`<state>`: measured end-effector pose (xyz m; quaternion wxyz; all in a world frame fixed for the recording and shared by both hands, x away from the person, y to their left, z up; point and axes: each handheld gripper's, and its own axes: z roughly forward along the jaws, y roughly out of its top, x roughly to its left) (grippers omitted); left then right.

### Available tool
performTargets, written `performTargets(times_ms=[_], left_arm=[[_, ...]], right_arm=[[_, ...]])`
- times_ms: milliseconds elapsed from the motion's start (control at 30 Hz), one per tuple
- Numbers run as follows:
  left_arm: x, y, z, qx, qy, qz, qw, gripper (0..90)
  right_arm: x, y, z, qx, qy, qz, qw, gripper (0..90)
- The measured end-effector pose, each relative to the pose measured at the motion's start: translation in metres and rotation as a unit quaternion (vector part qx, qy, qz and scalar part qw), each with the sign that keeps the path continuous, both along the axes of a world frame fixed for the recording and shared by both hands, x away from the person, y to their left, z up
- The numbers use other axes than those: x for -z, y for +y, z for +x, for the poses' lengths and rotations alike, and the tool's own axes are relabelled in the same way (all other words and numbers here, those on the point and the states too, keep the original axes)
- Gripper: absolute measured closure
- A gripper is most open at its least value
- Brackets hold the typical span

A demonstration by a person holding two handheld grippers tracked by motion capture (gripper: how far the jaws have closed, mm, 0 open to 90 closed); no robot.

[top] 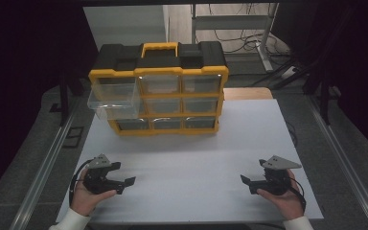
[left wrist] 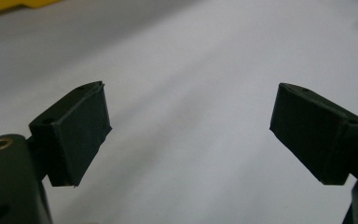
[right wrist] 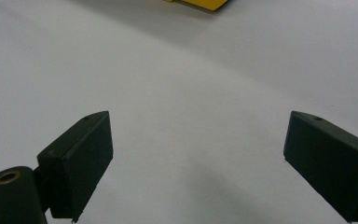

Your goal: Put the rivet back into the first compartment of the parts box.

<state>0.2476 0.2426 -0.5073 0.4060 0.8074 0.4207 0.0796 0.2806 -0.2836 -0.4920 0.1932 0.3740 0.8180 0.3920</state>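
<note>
Two tongs, left [top: 127,183] and right [top: 247,182], are resting agape on the desk [top: 191,158]; the organizer's [top: 158,88] jutting drawer [top: 112,98] likely needs closing next.

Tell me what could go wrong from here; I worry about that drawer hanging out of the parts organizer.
1. The clear drawer at the top left of the organizer is pulled far out; a bump might tip it free.
2. The organizer stands near the table's far edge, so a hard push could slide it back.
3. The left gripper and right gripper are both open, well short of it.
</note>
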Motion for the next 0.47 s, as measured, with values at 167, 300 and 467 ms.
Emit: performTargets(times_ms=[167,300,467], left_arm=[[0.0013,-0.0034,0.0007,0.002,-0.001,0.004,1.0000,12.2],[0.0012,-0.0032,0.0005,0.000,-0.001,0.005,1.0000,12.3],[0.0013,-0.0032,0.0006,-0.003,-0.001,0.005,1.0000,12.5]], right_arm=[[0.0003,-0.0014,0.0004,0.001,0.000,0.004,1.0000,8.3],[-0.0007,-0.0014,0.0000,-0.002,-0.001,0.007,1.0000,8.2],[-0.0006,-0.0009,0.0000,-0.002,-0.002,0.004,1.0000,7.9]])
